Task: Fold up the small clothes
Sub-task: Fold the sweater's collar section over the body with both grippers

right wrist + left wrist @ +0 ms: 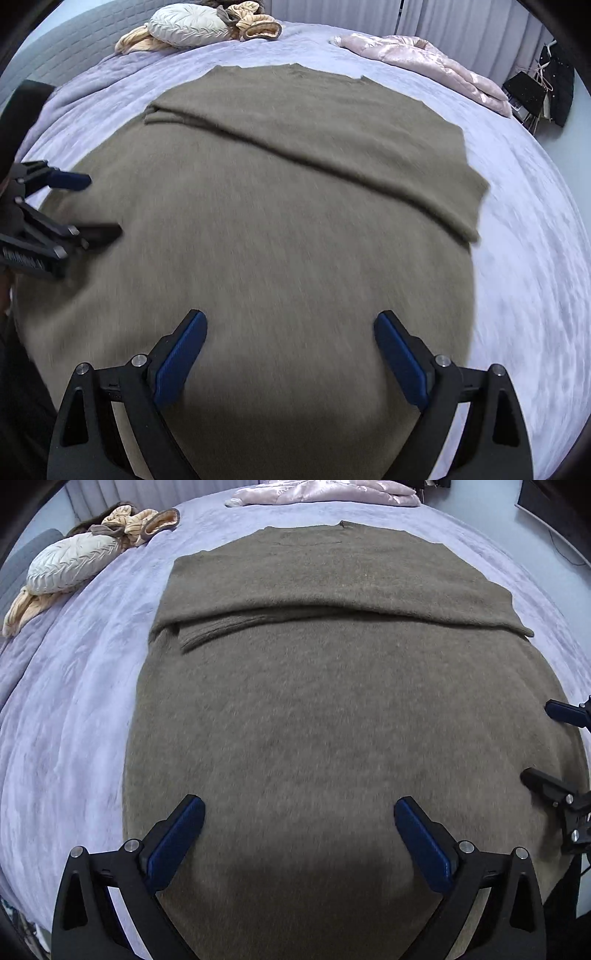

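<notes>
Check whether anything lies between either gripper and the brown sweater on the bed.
Nothing visible does. The left gripper and the right gripper are both open directly above the brown sweater, with only bare knit between their fingers. The cushion and pink garment sit far off on the bedspread.

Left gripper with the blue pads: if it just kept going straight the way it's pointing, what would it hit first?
Most likely the olive sweater spread flat on the bed. The left gripper hangs open above it, angled down toward the cloth; exact depth is unclear.

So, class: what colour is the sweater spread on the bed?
Olive-brown sweater, plain, clearest in the left wrist view.
</notes>
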A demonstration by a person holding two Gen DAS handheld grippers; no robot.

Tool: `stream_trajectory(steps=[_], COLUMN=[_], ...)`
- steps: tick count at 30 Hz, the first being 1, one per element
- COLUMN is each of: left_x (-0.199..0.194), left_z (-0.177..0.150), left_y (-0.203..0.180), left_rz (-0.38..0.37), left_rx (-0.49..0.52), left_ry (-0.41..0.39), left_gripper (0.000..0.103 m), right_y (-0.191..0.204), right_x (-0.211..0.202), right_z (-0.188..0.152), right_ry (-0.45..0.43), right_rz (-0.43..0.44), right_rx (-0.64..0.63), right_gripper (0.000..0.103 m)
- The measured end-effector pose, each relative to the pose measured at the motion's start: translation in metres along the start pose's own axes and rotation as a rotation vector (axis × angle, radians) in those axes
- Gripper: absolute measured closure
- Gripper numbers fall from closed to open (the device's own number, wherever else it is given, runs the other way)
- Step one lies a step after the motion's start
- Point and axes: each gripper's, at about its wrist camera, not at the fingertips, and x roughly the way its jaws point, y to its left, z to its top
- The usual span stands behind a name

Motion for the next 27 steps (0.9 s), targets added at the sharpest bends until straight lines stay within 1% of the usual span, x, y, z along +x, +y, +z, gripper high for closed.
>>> stream_trajectory(steps=[3,7,8,9,11,12,14,16,18,19,20,22,24,26,27], left_x=[-0.009,-0.021,-0.025,-0.028,-0.042,-0.052,-0.067,-0.075,-0.069,-0.062,-0.057,-0.038,-0.020,-0.022,-0.026], left_z=[-0.022,-0.046,-0.051,-0.058,-0.072,-0.077,-0.077,-0.066,-0.053,-0.046,-0.041,-0.037,-0.037,-0.045,-0.051], left_y=[0.008,0.014,0.019,0.020,0.019,0.019,0.020,0.011,-0.004,-0.017,-0.025,-0.039,-0.042,-0.039,-0.037], left_rz=[-0.003,0.001,-0.001,0.001,0.041,0.033,0.018,-0.006,-0.066,-0.069,-0.057,-0.032,-0.009,-0.014,-0.015], left_rx=[0.002,-0.014,-0.015,-0.005,0.006,-0.001,-0.009,-0.015,0.009,0.042,0.062,0.090,0.083,0.067,0.069], left_ry=[-0.008,-0.021,-0.023,-0.009,-0.021,-0.037,-0.077,-0.118,-0.112,-0.107,-0.100,-0.059,-0.026,-0.040,-0.042], left_gripper=[0.000,0.000,0.000,0.000,0.000,0.000,0.000,0.000,0.000,0.000,0.000,0.000,0.000,0.000,0.000], right_y=[-0.009,-0.012,-0.011,-0.009,-0.007,-0.006,0.001,0.013,0.029,0.038,0.048,0.070,0.087,0.094,0.091], right_x=[-0.017,-0.035,-0.036,-0.038,-0.050,-0.061,-0.081,-0.093,-0.092,-0.088,-0.081,-0.062,-0.040,-0.024,-0.023], right_z=[-0.034,-0.062,-0.068,-0.075,-0.085,-0.088,-0.086,-0.073,-0.056,-0.048,-0.039,-0.030,-0.029,-0.037,-0.042], right_ry=[-0.028,-0.061,-0.041,-0.016,-0.019,-0.033,-0.087,-0.150,-0.178,-0.181,-0.178,-0.146,-0.098,-0.063,-0.070], right_rz=[-0.006,-0.006,-0.023,-0.060,-0.091,-0.104,-0.126,-0.120,-0.072,-0.037,-0.007,0.030,0.023,-0.005,0.005], right_rx=[-0.015,0.009,0.002,-0.016,-0.020,-0.018,-0.048,-0.087,-0.107,-0.123,-0.145,-0.193,-0.245,-0.275,-0.263], right_gripper=[0.009,0.008,0.004,0.003,0.003,0.003,0.003,0.003,0.003,0.003,0.003,0.003,0.003,0.003,0.003])
